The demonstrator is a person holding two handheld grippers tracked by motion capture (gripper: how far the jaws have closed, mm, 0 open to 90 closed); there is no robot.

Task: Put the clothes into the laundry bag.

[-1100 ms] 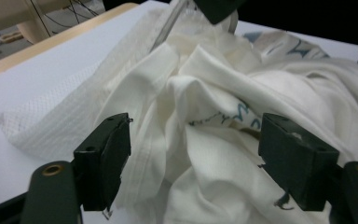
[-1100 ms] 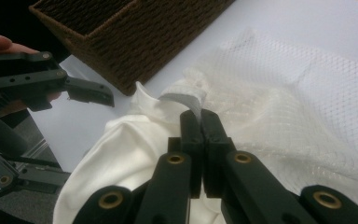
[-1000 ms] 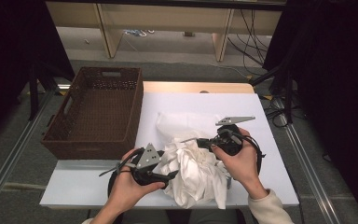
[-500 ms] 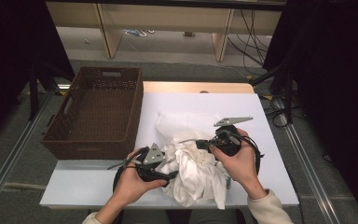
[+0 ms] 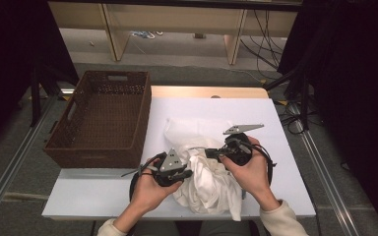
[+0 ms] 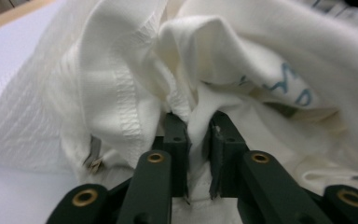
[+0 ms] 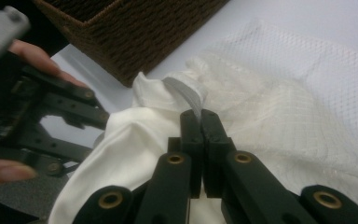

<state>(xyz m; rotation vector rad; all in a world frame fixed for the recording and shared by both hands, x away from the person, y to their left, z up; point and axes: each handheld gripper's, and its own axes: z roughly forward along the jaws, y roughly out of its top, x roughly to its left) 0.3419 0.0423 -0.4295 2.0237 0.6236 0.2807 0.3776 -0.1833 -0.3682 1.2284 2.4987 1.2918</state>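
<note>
- A white-topped bench (image 5: pixel 103 196) stands in a dim workroom, with cables on the floor beyond it and a shelf frame at the far wall.
- Nearest the person, a white garment (image 5: pixel 211 184) lies crumpled at the front middle of the bench, its lower folds spilling toward the front edge. It sits between the two hands.
- The left tool (image 5: pixel 189 173) meets the garment from its left side. In the left gripper view its jaws stand narrowly apart with a fold of the cloth (image 6: pixel 198 116) running down between them; I judge the fold pinched, though a slim gap shows.
- The right tool (image 5: pixel 209 153) comes in from the garment's upper right, pointing left. In the right gripper view its jaws are pressed together on a thin greyish band of the cloth's edge (image 7: pixel 186 95).
- Just behind the garment lies a white mesh bag (image 5: pixel 192 130), flat on the bench, touching the cloth and partly beneath it.
- Farther off at the left, a brown woven basket (image 5: pixel 98 147) stands at the bench's left edge, well apart from the right tool and nearer the left one.
- The relation that matters: both tools grip the same bundle from opposite sides, so the cloth stretches roughly left to right between them. The mesh bag lies directly beyond. Any push of the garment into the bag would go away from the person, and the right tool is the nearer to the bag.
</note>
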